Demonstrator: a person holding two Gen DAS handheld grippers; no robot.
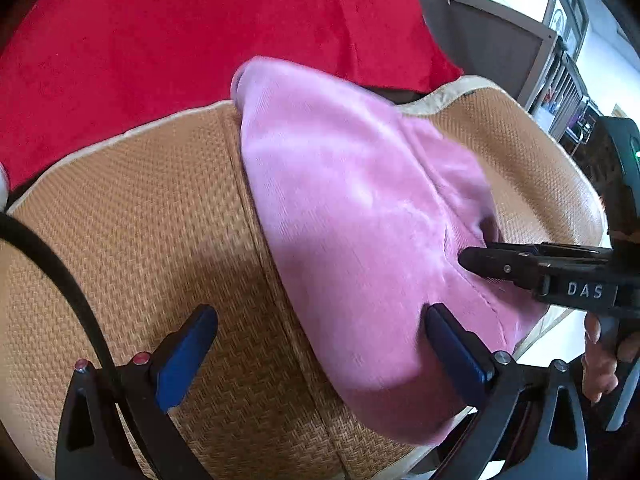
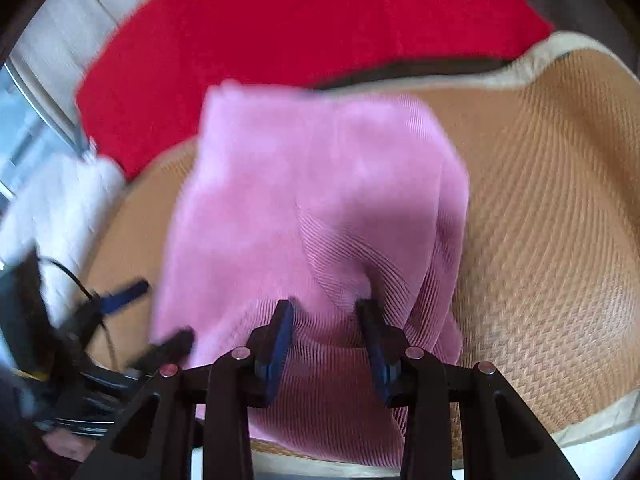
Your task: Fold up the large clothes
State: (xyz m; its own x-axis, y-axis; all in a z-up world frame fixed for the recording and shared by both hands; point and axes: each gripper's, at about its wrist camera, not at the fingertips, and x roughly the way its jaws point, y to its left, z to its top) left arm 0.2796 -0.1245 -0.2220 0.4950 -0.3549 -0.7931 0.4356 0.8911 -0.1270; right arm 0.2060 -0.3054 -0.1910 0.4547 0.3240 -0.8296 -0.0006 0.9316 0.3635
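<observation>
Your left gripper (image 1: 320,340) is spread wide over the mat (image 1: 160,208); your right gripper (image 2: 326,312), fingers apart, straddles the pink garment (image 2: 304,184), with a fold bunched between them.

Home: woven seat mat (image 1: 160,208), curtains (image 2: 52,32)

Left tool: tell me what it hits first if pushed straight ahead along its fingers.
Probably the woven mat: the left tool is open, with bare mat between its fingers. Its right-hand finger already meets the pink garment edge. Depth is unclear.
</observation>
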